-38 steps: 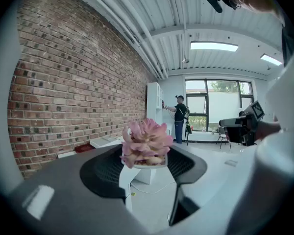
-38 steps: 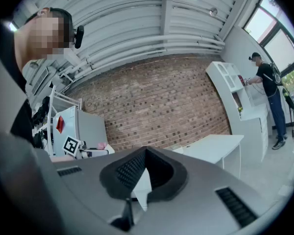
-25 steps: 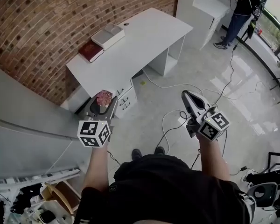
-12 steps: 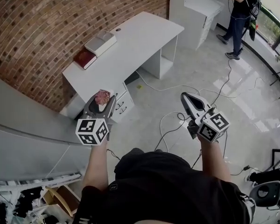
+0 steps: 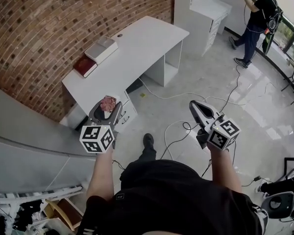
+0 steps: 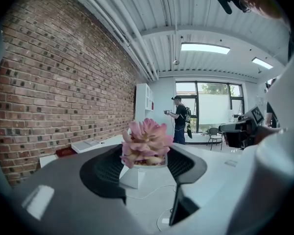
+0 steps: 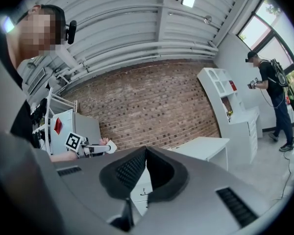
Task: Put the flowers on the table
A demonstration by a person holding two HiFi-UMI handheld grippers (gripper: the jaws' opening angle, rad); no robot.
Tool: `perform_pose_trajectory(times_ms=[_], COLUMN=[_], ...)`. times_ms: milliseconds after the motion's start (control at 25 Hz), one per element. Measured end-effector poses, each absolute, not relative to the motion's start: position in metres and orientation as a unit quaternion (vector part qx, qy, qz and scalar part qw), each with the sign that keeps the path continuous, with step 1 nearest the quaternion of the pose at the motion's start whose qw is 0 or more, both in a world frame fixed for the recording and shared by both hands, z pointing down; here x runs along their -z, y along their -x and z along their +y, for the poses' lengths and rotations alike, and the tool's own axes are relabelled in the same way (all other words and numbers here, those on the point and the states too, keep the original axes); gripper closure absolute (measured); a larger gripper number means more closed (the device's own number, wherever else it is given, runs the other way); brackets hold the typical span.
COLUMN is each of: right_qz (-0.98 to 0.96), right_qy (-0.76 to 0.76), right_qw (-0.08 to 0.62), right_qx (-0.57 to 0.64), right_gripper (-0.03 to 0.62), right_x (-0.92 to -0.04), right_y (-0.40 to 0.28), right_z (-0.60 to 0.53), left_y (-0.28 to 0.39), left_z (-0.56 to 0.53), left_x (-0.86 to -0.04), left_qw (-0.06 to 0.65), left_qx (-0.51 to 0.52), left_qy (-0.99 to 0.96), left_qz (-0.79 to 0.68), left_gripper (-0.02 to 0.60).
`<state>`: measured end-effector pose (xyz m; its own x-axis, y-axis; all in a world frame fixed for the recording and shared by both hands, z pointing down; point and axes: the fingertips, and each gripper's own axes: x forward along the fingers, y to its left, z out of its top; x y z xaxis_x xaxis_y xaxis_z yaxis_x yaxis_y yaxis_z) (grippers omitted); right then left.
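two hand-held grippers are hanging above the pale floor, short of the long white desk [image 5: 137, 43]. the left gripper [image 5: 107, 112] is clamping a small white pot with a pink flower [image 6: 146, 142] between wide-spread jaws, so the flower is riding in the air, well apart from the desk. the right gripper [image 5: 195, 106] is carrying nothing, jaws pressed together. this looks like the carrying step; next, the pot needs bringing over bare desktop, clear of the dark red book [image 5: 85, 65], then lowering upright and releasing.
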<state>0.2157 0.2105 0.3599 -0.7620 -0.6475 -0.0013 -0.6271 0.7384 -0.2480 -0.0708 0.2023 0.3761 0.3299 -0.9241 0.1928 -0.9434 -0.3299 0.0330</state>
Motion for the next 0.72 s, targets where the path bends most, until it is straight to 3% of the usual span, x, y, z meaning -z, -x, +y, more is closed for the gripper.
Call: perform_pose_trajectory(times_ms=[720], right_qz=[0.922], right_qy=[0.350], right_qw=[0.015], right_qx=[0.163], right_gripper=[0.582], right_x=[-0.398], right_y=[-0.182], right_z=[0.100], left_y=[0.092], left_z=[0.084], left_x=[-0.411], left_qw=[0.100], left_qx=[-0.077], left_qy=[-0.826], left_qz=[-0.550], left_gripper=[0.311])
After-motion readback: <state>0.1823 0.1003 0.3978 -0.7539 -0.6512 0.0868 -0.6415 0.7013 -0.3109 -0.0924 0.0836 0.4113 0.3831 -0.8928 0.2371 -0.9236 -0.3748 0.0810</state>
